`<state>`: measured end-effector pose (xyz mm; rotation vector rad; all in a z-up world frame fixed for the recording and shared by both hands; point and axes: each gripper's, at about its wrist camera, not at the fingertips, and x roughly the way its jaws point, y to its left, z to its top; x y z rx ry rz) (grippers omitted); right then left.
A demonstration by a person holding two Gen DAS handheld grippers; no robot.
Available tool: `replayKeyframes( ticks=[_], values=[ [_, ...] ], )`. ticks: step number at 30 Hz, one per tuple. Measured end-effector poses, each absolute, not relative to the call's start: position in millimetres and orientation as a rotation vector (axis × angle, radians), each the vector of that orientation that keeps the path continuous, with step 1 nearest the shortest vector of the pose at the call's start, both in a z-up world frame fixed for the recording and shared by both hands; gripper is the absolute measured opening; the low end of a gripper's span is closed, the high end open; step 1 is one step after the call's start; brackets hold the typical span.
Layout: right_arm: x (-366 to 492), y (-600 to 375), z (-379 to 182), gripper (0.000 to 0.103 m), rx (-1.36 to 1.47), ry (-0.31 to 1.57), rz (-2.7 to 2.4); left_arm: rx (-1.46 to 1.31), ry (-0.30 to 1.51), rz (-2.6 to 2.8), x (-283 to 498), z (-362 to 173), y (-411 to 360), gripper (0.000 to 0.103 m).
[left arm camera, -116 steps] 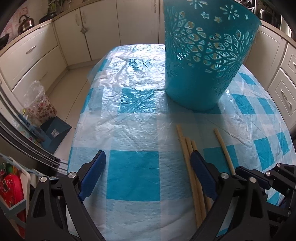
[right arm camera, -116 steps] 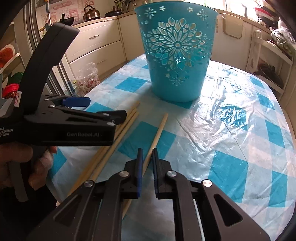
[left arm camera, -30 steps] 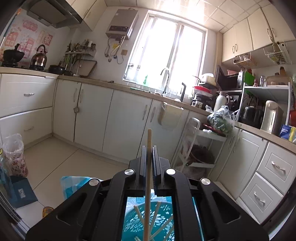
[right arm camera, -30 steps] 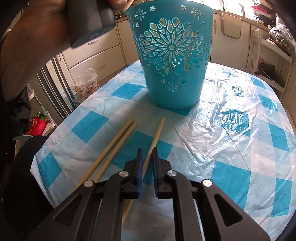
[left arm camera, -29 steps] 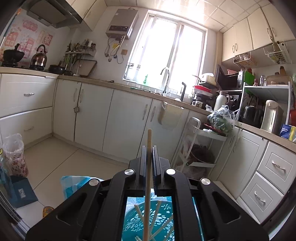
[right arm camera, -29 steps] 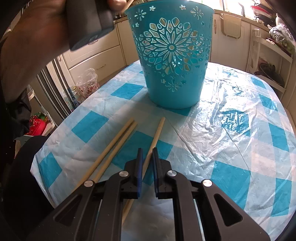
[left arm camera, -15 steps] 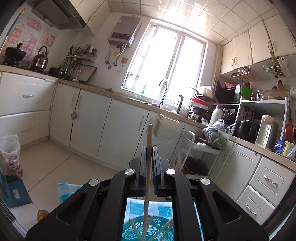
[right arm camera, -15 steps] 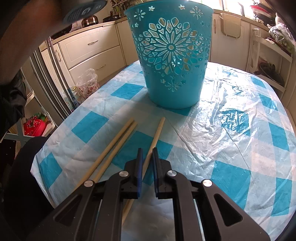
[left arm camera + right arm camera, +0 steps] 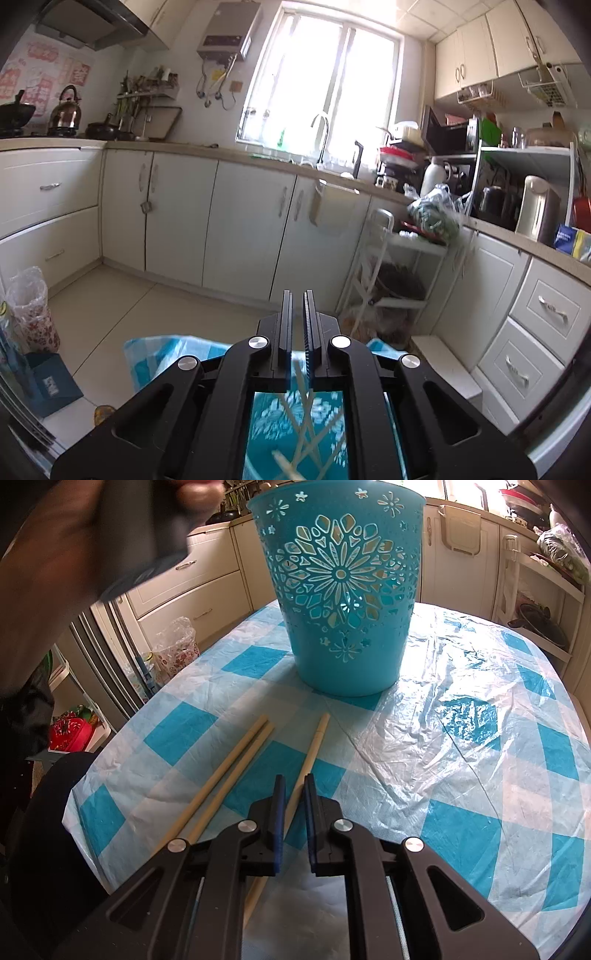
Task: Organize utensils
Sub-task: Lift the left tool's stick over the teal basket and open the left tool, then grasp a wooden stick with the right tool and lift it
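Landmark: teal basket (image 9: 343,602), upright on the table (image 9: 480,738) (checked blue-white cloth under clear plastic).

Left hand-held gripper (image 9: 297,328): above the basket, pointing out toward the kitchen cabinets. Pads nearly together with only a thin slit between them, and nothing is clamped in the slit, so released and empty. Through the gap in its frame, looking down into the basket (image 9: 295,424): several pale sticks (image 9: 306,435) lie crossed inside (blurred, count unclear).

Right hand-held gripper (image 9: 294,797): low over the table on the near side of the basket, angled down. Jaws clenched to a narrow gap, not gripping anything. A single stick (image 9: 308,760) lies on the cloth and runs from near the basket's base back under this gripper; it shows through the gap but lies below the pads, and I can't tell if they touch it.

Two more sticks (image 9: 229,771) lie side by side, touching along their length, just left of the single one, with their far ends toward the basket and their near ends toward the table edge.

The person's left hand (image 9: 74,565), seen in the right wrist view, is up and left of the basket rim, wrapped around the dark gripper handle (motion-blurred).
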<state>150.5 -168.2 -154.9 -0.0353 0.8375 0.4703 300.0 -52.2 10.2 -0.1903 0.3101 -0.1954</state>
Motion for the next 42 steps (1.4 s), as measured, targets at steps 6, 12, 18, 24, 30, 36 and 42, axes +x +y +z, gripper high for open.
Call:
replayKeyframes(
  ticks=[6, 12, 18, 24, 30, 36, 42],
  values=[
    [151, -168, -154, 0.011, -0.035, 0.84, 0.47, -0.218, 0.339, -0.14, 266, -4, -23, 0.034],
    [153, -163, -154, 0.009, -0.048, 0.84, 0.437, -0.248, 0.444, -0.094, 235, -46, 9, 0.044],
    [161, -150, -153, 0.009, -0.106, 0.835, 0.392, -0.259, 0.561, -0.093, 217, -89, 16, 0.045],
    [159, -156, -151, 0.006, -0.084, 0.849, 0.404, -0.242, 0.597, -0.101, 197, -102, 14, 0.046],
    [139, -196, -110, 0.006, 0.156, 0.67, 0.518, -0.237, 0.581, -0.082, 182, -97, 16, 0.047],
    [128, -228, -46, 0.006, 0.341, 0.374, 0.576, -0.272, 0.565, -0.063, 168, -90, 20, 0.048],
    [148, -236, 24, 0.006, 0.439, 0.04, 0.549, -0.288, 0.532, -0.06, 158, -79, 16, 0.049]
  ],
)
